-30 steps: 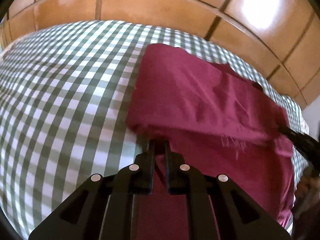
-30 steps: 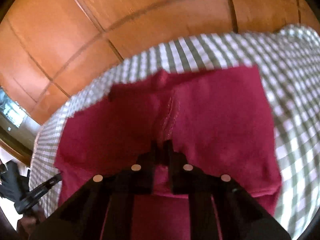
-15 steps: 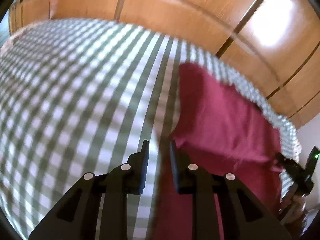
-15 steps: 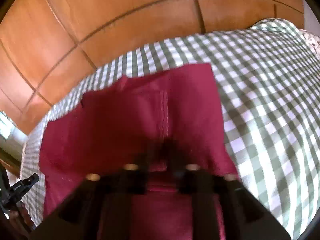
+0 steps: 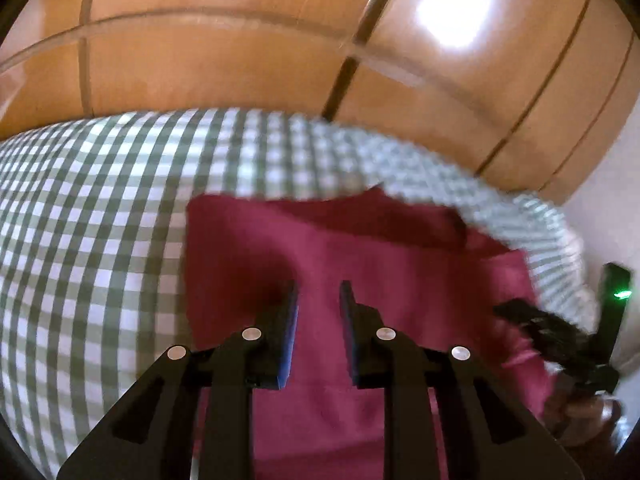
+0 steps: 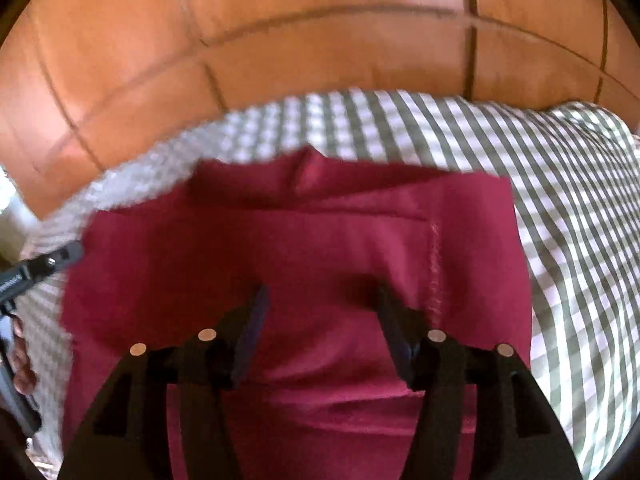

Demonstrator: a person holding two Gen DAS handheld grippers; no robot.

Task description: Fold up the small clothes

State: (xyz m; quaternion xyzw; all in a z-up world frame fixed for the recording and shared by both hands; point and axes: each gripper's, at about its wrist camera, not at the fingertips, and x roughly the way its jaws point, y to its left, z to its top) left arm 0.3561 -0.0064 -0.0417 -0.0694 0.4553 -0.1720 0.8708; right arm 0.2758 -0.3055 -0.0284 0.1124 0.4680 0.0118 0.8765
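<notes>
Left wrist: my left tool (image 5: 318, 294), parted, empty, above maroon garment (image 5: 400, 272); garment lies folded near far edge of checked bed (image 5: 88, 240). Right tool (image 5: 532, 328) visible at right.

Right wrist: my right tool (image 6: 320, 300), wide apart, empty, over garment (image 6: 300, 248); wooden wardrobe (image 6: 320, 40) behind.

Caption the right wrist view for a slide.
Open right gripper above a folded maroon cloth garment on a green-and-white checked bedsheet.

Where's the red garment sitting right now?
The red garment lies on the checked cloth, under both open grippers: left gripper, right gripper. Its far edge runs near the cloth's edge by the wooden panels.
</notes>
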